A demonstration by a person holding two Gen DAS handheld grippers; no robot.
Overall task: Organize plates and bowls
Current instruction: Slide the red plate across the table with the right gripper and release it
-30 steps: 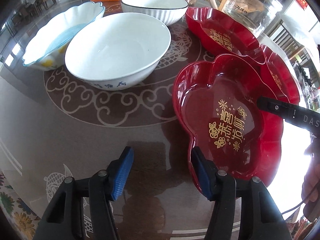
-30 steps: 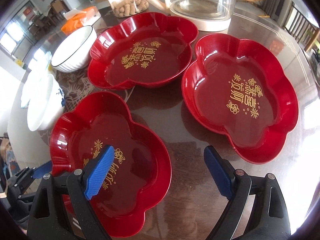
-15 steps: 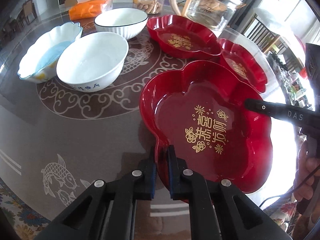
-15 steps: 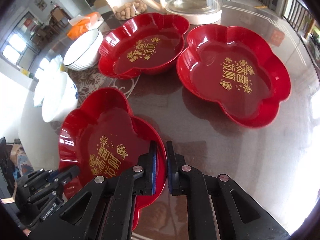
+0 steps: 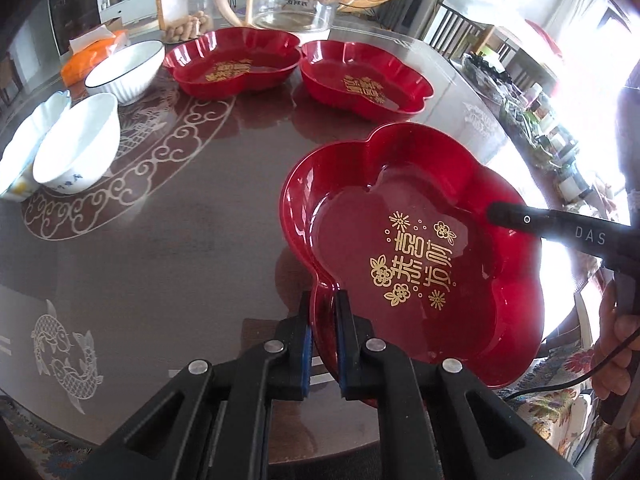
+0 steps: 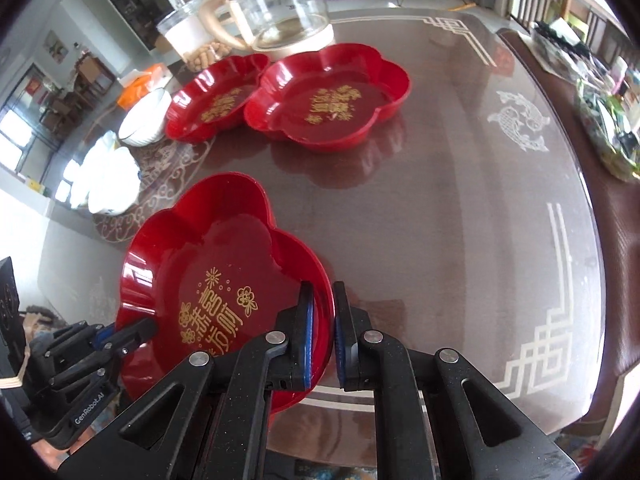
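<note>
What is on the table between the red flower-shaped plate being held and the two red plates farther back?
Nothing: only bare glossy brown tabletop separates the held plate from the two far plates, seen in both wrist views.

- You are looking at a glossy red plate [image 5: 440, 208] bearing gold characters and small gold blossoms.
- Two matching red plates [image 5: 232, 64] [image 5: 366, 80] are showing the same gold print.
- White bowls [image 5: 78, 144] [image 5: 124, 70] are standing out; one is carrying a dark rim line, another blue marks.
- The brown table [image 5: 180, 248] is displaying pale scrollwork and fish motifs.
- Black grippers [image 5: 322, 338] [image 6: 320, 338] are showing blue pads.
</note>
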